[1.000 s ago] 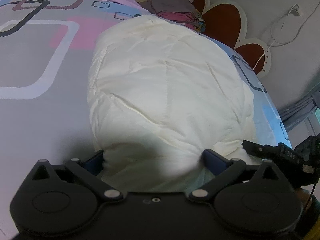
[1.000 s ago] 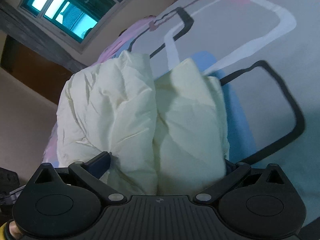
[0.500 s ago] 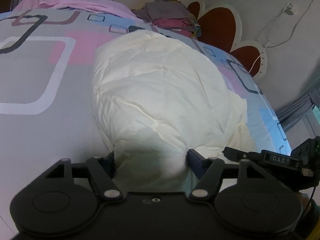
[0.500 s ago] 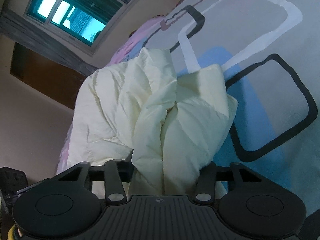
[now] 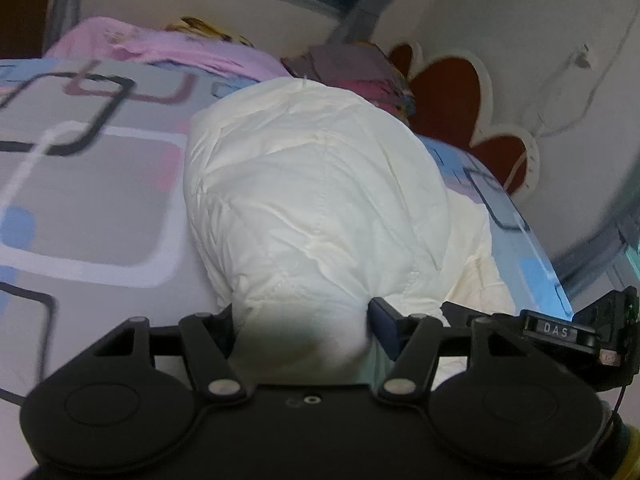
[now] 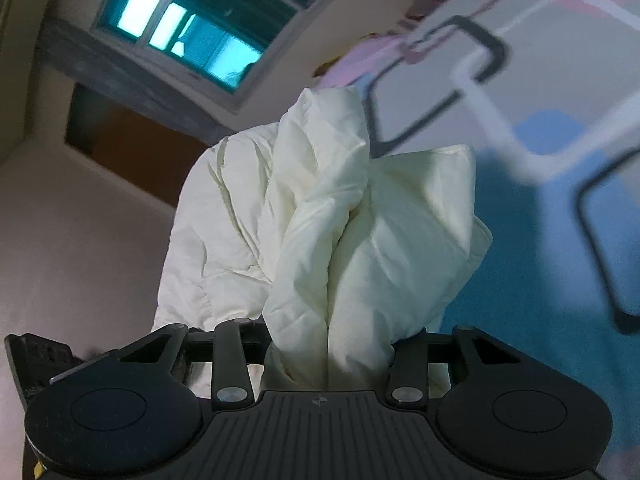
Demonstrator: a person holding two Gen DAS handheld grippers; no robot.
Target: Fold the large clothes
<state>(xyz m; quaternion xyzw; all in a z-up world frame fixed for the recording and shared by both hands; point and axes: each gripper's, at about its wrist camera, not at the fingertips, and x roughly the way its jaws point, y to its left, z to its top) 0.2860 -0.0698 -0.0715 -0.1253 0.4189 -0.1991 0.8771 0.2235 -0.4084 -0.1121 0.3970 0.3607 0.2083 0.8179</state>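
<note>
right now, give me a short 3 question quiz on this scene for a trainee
1. True or false: the cream quilted padded garment lies on a bare wooden floor.
2. What does the right tool have between its fingers? A) a pink towel B) bunched cream fabric C) nothing
3. Fill in: the left tool grips the garment's ____ edge, as its camera sees it.

Key: 1 false, it lies on the grey, pink and blue patterned bedsheet. 2 B. 3 near. Both tools' jaws are closing on the fabric.
</note>
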